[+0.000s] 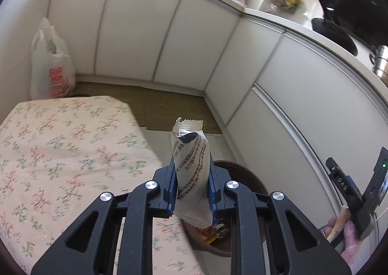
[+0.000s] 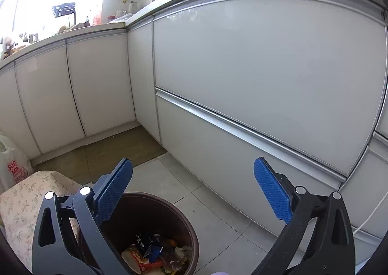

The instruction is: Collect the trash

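My left gripper (image 1: pixel 191 173) is shut on a white snack wrapper (image 1: pixel 191 163) with dark print, held upright above the rim of a brown trash bin (image 1: pixel 245 175). In the right wrist view the same bin (image 2: pixel 169 212) stands on the tiled floor and holds several pieces of trash (image 2: pixel 155 253). My right gripper (image 2: pixel 194 192) is open and empty, held above the bin. The right gripper also shows at the right edge of the left wrist view (image 1: pixel 356 190).
A table with a floral cloth (image 1: pixel 60 153) stands left of the bin. White cabinets (image 2: pixel 254 68) run along the back and right. A white plastic bag (image 1: pixel 51 66) sits in the far left corner. A green mat (image 1: pixel 155 105) lies by the cabinets.
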Motion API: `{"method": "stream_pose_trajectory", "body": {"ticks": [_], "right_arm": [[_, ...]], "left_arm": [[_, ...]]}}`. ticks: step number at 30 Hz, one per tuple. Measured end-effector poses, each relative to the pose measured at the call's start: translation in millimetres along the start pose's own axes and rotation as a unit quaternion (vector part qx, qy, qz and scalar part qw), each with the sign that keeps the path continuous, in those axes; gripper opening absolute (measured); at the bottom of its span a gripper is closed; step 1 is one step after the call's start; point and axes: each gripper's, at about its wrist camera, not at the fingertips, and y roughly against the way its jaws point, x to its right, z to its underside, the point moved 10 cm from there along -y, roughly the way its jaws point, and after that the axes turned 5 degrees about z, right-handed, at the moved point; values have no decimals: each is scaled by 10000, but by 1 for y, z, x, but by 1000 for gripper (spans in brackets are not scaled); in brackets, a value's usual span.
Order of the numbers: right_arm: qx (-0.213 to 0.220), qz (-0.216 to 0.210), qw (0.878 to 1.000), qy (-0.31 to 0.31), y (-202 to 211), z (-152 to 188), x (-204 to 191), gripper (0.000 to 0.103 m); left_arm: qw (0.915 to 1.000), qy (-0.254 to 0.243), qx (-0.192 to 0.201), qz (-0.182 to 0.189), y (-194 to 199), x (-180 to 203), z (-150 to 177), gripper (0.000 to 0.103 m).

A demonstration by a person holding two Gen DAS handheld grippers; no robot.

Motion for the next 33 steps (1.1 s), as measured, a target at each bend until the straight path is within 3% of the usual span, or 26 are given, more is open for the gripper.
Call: {"method": "stream_pose_trajectory", "body": {"ticks": [5,7,13,22,27,31,33], "right_arm": [[-253,131,9995,-96,-8,8,25,96],[-252,175,9995,-111,-7,9,31,96],[-153,281,9994,-139,1,10,45,96],[-75,-34,9998,-184,33,17,32,96],[427,496,9977,171,73,14,30,96],[591,89,9982,24,114,26,27,96],[681,-24,9977,-9,134,35,26,96]], "left_arm": [[9982,-341,-245,439,-48,76,-6,25],[9976,-353,-326,508,-62,93,-7,50],[9964,-622,-423,388,-77,120,-4,66],[9942,-1068,-103,18,-31,114,6,91],[9917,-1232,274,-229,16,98,20,96],[9842,-1389,1000,-458,65,82,25,96],[9856,-1310,996,-392,80,73,36,96]]}}
